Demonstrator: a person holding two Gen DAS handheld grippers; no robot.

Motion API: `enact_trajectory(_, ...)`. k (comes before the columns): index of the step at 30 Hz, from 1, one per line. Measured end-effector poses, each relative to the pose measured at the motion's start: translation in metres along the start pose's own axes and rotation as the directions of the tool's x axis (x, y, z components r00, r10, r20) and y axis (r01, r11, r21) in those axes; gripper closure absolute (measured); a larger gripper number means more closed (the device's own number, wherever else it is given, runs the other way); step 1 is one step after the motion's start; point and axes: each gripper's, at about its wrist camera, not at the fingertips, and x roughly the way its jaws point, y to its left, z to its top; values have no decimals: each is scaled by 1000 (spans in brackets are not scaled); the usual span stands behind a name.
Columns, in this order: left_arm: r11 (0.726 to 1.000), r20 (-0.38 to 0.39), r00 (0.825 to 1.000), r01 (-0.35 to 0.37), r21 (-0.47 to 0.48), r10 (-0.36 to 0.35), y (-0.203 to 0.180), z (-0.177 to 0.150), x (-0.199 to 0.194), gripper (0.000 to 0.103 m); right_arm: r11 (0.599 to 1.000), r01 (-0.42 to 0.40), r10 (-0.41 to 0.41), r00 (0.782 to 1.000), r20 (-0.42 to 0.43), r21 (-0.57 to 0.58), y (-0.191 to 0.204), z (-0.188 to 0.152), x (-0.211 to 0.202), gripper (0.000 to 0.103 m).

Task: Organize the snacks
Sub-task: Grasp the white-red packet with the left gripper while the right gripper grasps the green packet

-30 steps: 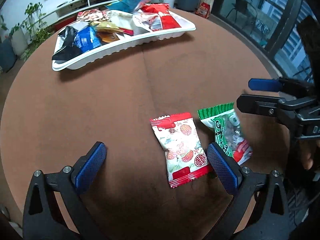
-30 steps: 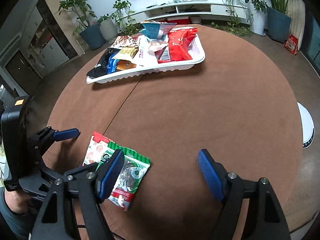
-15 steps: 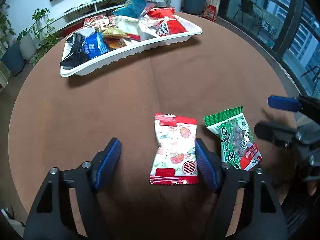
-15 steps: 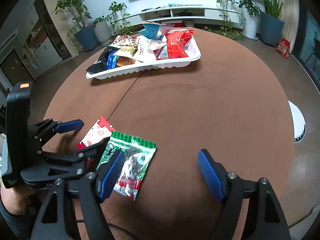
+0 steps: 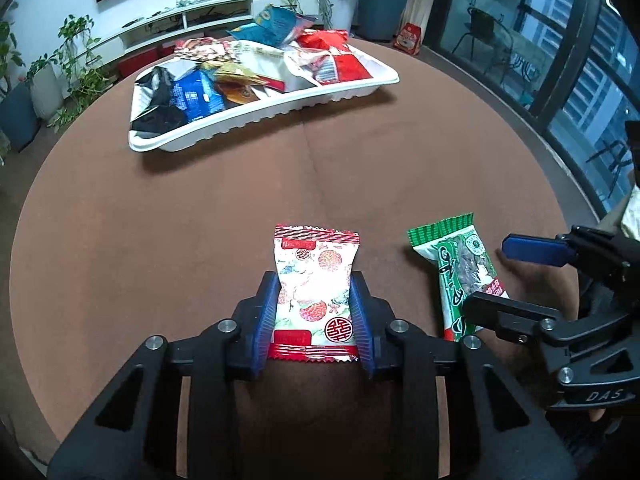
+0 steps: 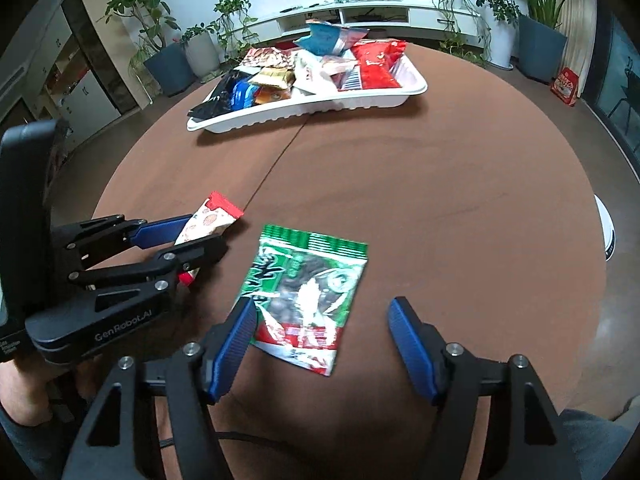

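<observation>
Left gripper (image 5: 314,312), reaching forward low over the round brown table (image 5: 160,240), is clamping its blue pads on the two long sides of the red-and-white snack packet (image 5: 314,292), which is lying flat near the table's front edge. Right gripper (image 6: 322,344) is hovering with jaws wide apart astride the near end of the green snack packet (image 6: 308,292), just beside the first. The white tray (image 5: 280,106), heaped with snacks, is sitting well apart at the far side.
</observation>
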Motion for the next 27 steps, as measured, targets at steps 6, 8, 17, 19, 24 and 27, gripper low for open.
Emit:
enact_trajectory(6, 999, 18, 1000, 13, -36, -12, 12, -5, -3, 70, 999, 30, -29, 999, -24, 36, 7, 4, 8, 29)
enact_trajectory(8, 999, 20, 1000, 22, -41, -21, 13, -8, -3, 70, 999, 42, -41, 999, -30, 33, 10, 5, 13, 29)
enact_trajectory(17, 998, 37, 998, 44, -48, -43, 16, -11, -6, 70, 998, 61, -61, 998, -30, 8, 21, 7, 19, 33)
enact_trajectory(19, 998, 39, 998, 45, -46, -43, 16, -11, -6, 70, 998, 65, -64, 998, -22, 6, 19, 8, 18, 36)
enact_trajectory(24, 999, 39, 998, 41, -35, -40, 14, -11, -5, 70, 996, 85, -86, 996, -18, -38, 20, 6, 18, 41)
enact_trajectory(27, 999, 40, 998, 39, -31, -38, 13, -11, -5, 70, 995, 83, -84, 996, -16, -57, 20, 6, 18, 45)
